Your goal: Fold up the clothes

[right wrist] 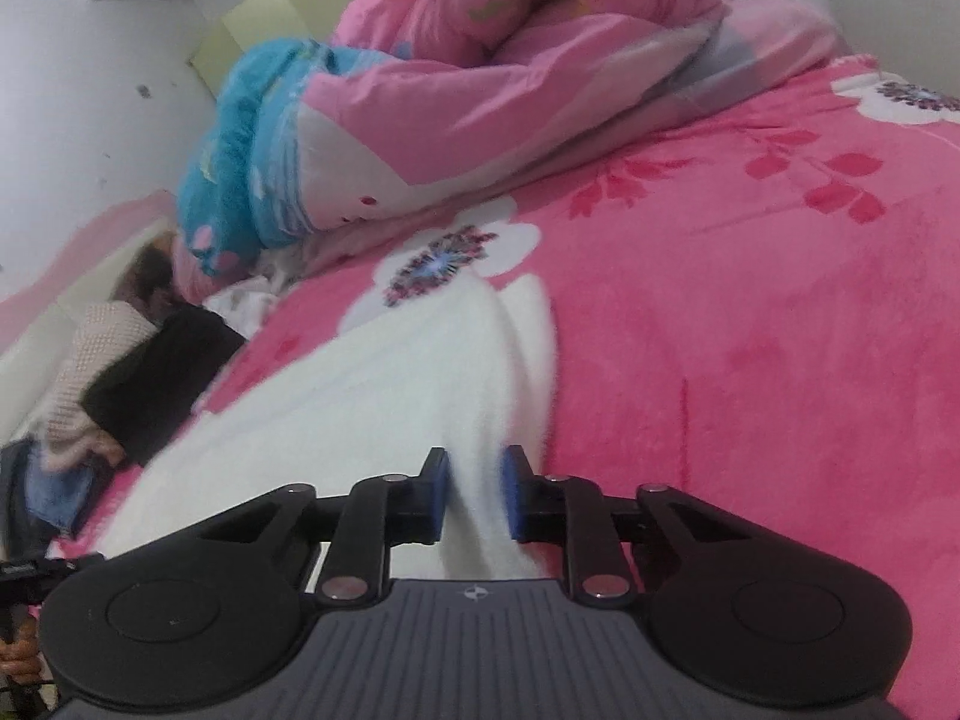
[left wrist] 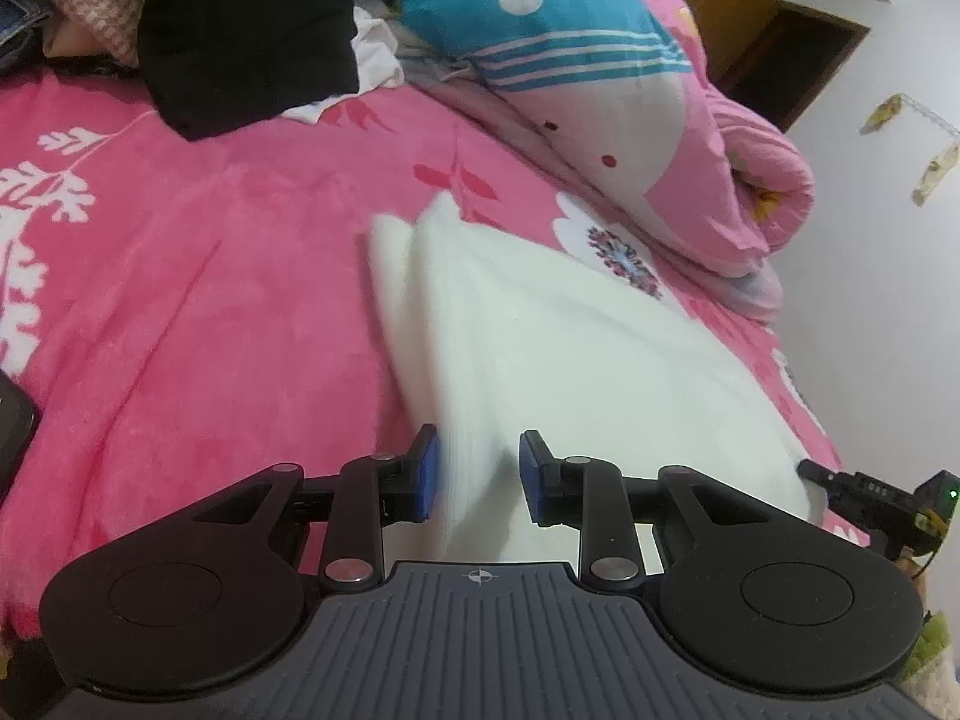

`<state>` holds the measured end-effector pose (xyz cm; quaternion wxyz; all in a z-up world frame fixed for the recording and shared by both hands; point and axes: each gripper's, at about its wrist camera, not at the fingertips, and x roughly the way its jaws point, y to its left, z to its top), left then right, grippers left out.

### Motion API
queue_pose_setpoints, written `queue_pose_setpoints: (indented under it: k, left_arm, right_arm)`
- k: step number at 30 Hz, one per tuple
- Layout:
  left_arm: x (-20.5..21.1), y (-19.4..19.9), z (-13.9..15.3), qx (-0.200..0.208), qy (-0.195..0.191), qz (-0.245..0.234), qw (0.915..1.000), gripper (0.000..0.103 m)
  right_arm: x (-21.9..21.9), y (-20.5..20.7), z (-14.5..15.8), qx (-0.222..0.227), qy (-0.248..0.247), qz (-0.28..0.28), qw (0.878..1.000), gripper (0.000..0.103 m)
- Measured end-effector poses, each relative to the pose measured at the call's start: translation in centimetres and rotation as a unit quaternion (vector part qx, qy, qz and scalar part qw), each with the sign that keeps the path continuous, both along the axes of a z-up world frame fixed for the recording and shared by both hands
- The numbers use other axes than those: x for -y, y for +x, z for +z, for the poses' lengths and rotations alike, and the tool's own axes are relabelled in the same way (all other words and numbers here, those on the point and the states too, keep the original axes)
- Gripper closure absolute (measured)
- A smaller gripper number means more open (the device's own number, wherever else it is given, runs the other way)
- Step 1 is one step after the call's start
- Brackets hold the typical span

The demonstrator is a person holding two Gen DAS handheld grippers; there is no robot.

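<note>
White garment (left wrist: 540,348) between left tongs (left wrist: 477,474); pink floral blanket (left wrist: 210,276) beneath

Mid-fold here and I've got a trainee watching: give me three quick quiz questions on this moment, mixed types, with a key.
1. True or false: the left hand-held gripper has white garment between its fingers.
2. What does the garment lie on? A) a wooden floor B) a pink flowered blanket C) a grey table
3. Fill in: the dark item in the pile of clothes at the far end of the bed is a ____ garment.

Key: 1 true; 2 B; 3 black. The right hand-held gripper likewise has white fabric between its fingers.
</note>
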<state>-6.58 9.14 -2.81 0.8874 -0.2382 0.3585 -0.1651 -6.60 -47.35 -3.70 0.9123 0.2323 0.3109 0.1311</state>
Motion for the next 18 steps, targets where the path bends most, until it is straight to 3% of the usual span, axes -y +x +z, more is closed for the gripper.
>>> queue_pose_setpoints:
  k: [11, 18]
  left_arm:
    - [0.1, 0.1, -1.4, 0.010, -0.023, 0.016, 0.9996, 0.077]
    - [-0.1, -0.5, -1.0, 0.017, -0.026, 0.029, 0.9991, 0.093]
  right_arm:
    - [0.5, 0.7, -0.9, -0.014, 0.027, -0.015, 0.999, 0.083]
    - [-0.4, -0.3, 0.2, 0.006, 0.004, -0.030, 1.000, 0.092]
